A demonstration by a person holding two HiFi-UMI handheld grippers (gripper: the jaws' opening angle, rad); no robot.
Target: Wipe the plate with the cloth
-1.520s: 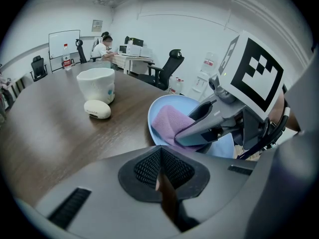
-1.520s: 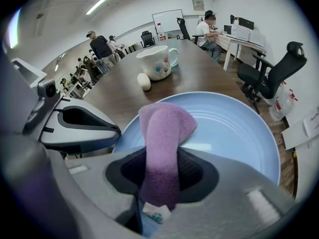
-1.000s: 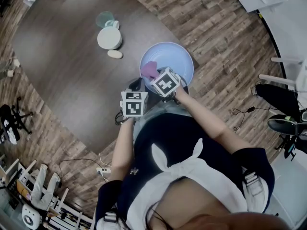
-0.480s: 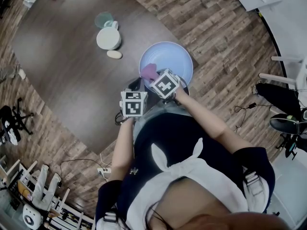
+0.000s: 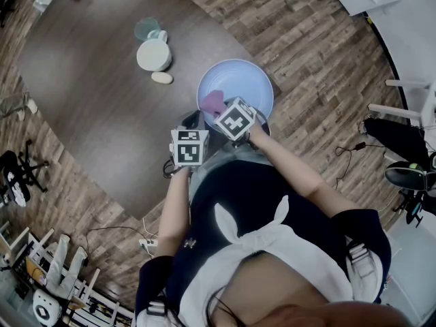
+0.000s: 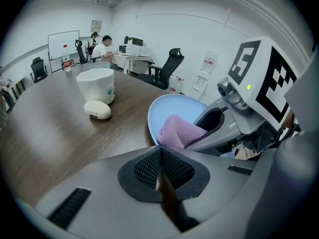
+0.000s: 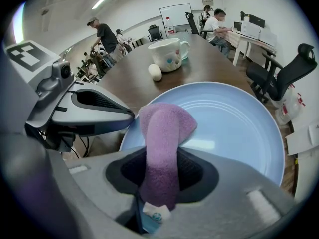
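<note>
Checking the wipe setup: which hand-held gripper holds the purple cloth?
The right hand-held gripper: its jaws clamp the purple cloth over the blue plate. The left hand-held gripper is shut on nothing.

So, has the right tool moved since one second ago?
No. The right tool, holding the cloth, sits at the same spot over the near rim of the blue plate, equally far from the white cup.

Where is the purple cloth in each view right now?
Head view: purple cloth just above centre, at the blue plate's left side.
Left gripper view: right of centre, over the plate's near edge.
Right gripper view: bottom centre, clamped between the jaws.
Shared landmark: the white mug beyond the plate.
</note>
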